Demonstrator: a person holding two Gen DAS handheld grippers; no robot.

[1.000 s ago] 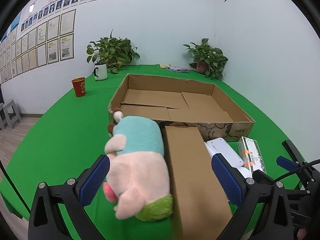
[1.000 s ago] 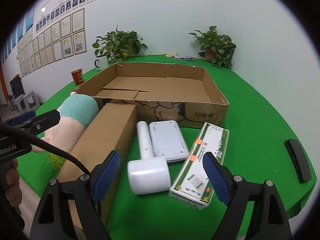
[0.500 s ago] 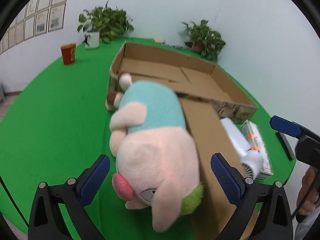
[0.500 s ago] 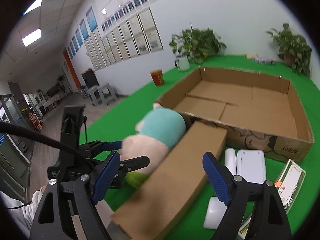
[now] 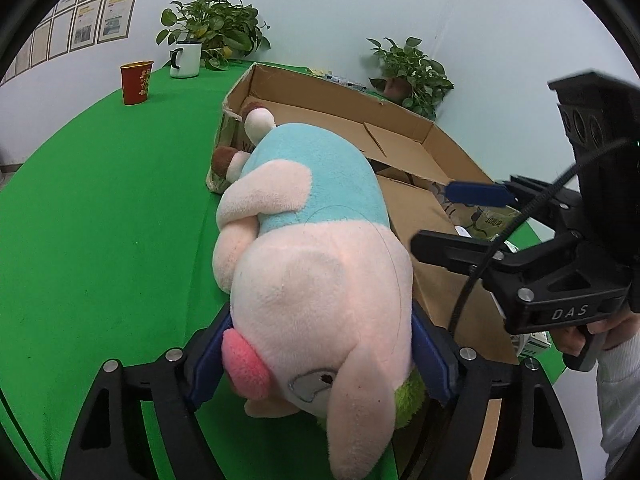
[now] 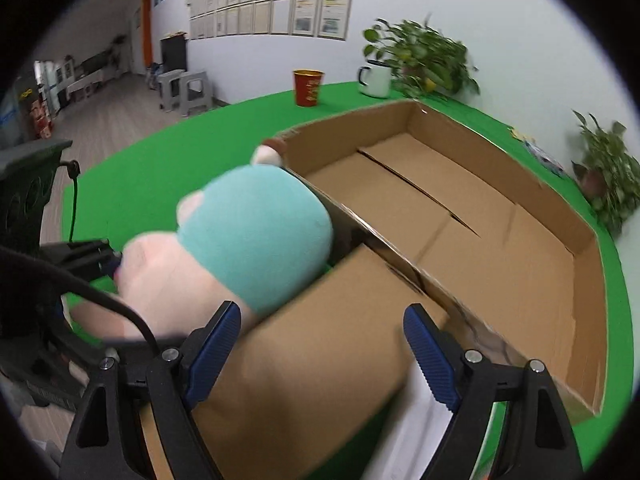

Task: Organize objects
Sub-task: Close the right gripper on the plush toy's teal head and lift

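A pink plush pig (image 5: 312,280) in a teal top lies on the green table (image 5: 100,220), against the corner of a large open cardboard box (image 5: 320,84). My left gripper (image 5: 320,360) straddles its head; the jaws are closing and both blue pads touch the plush. A long closed brown box (image 6: 320,380) lies beside the pig (image 6: 248,240). My right gripper (image 6: 322,350) hovers open over that box, pads on either side and clear of it. In the left wrist view the right gripper (image 5: 452,216) sits above the long box (image 5: 440,280).
The large box (image 6: 480,216) holds only its floor flaps. A red cup (image 5: 137,82), a white mug (image 5: 186,59) and potted plants (image 5: 216,32) stand along the far wall. A white item (image 6: 416,432) lies by the long box. A person's hand (image 5: 592,332) grips the right handle.
The left gripper dropped onto the pig and its jaws narrowed around the head. The right gripper swung left, from the white items and the green packet to above the long brown box.
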